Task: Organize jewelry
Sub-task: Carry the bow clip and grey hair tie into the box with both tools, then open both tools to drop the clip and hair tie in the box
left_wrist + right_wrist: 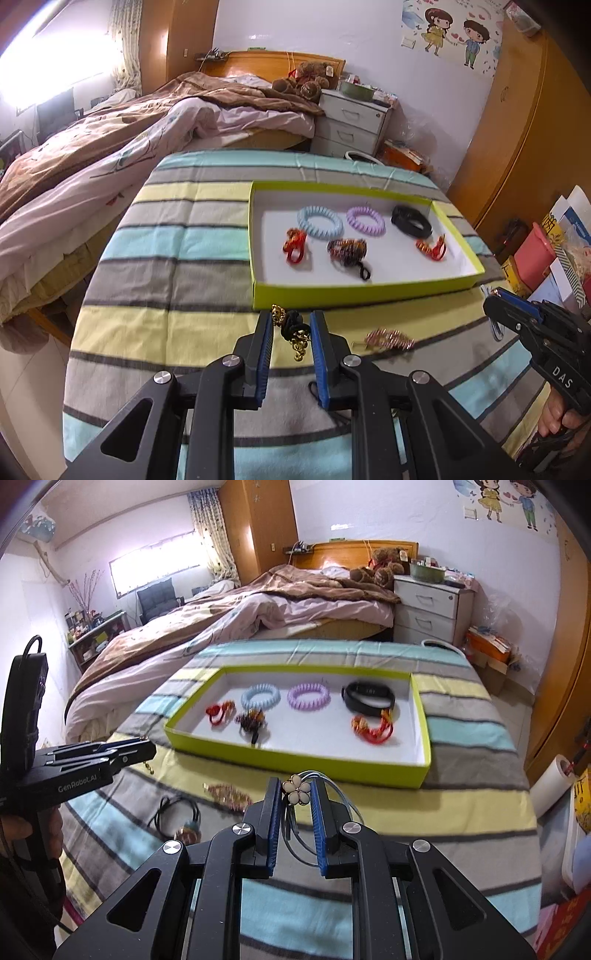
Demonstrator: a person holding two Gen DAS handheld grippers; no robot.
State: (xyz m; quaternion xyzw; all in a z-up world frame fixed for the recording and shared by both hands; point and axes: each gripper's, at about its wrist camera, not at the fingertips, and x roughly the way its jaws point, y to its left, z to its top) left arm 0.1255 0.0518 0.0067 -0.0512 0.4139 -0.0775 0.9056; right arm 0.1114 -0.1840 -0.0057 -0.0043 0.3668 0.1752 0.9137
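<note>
Two blue-padded fingers of the left gripper (291, 325) pinch a black hair tie with gold beads (292, 329) in the left wrist view, just in front of the near wall of the lime-green tray (354, 293). The tray sits on a striped cloth (177, 266) and holds a blue coil band (320, 221), a purple coil band (365, 220), a black wristband (412, 220), two red ornaments (294, 245) and a dark beaded tie (347, 251). A pink-gold chain piece (388, 339) lies on the cloth to the right of the fingers. The right gripper (496, 301) enters from the right edge; its opening cannot be told from here.

From the right wrist view, the right gripper (296, 794) clamps a white flower charm (296, 793) on a pale blue cord, near the tray's front wall (295, 762). The left gripper (147, 749) shows side-on at the left. A black cord necklace (177, 818) lies on the cloth below it.
</note>
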